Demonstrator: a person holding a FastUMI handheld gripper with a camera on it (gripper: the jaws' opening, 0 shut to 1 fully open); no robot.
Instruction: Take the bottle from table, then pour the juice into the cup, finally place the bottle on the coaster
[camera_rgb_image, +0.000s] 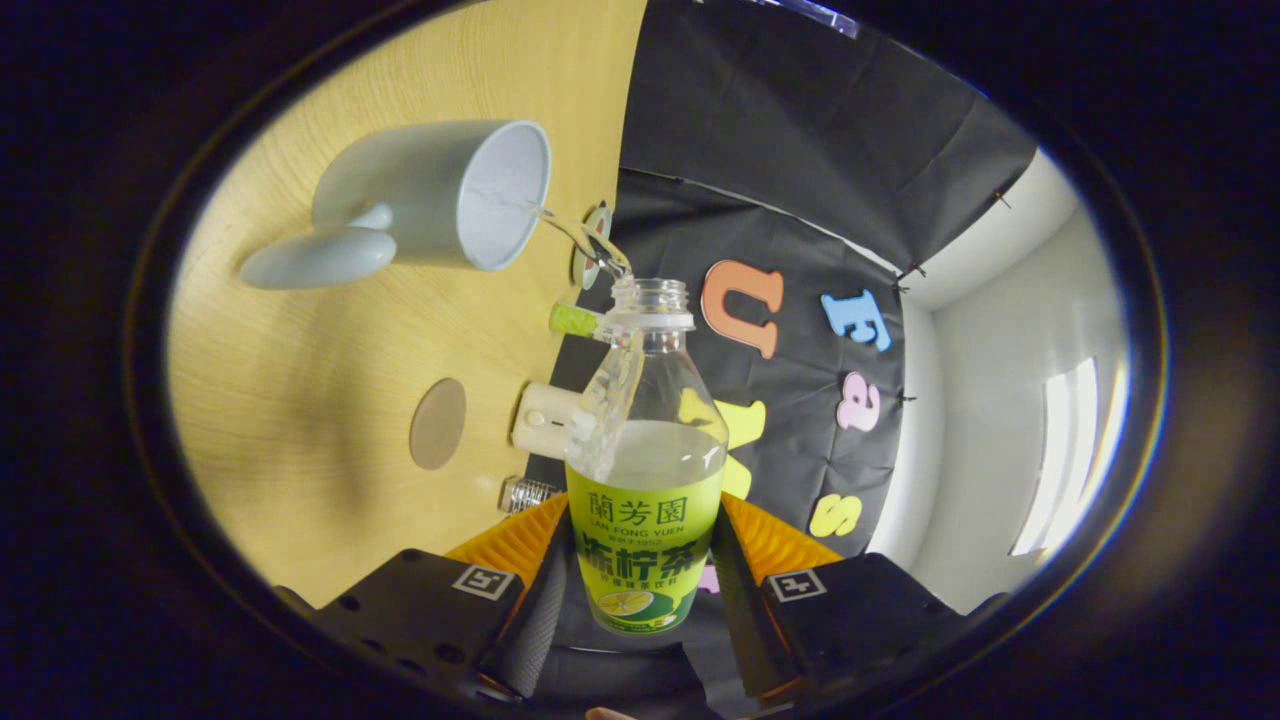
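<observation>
pouring: hand-held gripper (640, 580) clamps tilted bottle (645, 470), stream entering cup (440, 195).

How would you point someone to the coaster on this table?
Start at the wooden table. Beyond the fingers, which clamp the bottle, and nearer them than the pale cup, lies the coaster. It is a flat brown disc, the one flat thing among raised ones.

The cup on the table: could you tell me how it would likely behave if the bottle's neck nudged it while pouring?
The cup looks like thick ceramic with a wide mouth, so probably heavy enough to slide rather than tip. It would likely chip if knocked hard. The bottle, gripped between both fingers, is pouring a clear stream into it, adding weight that should steady it.
</observation>
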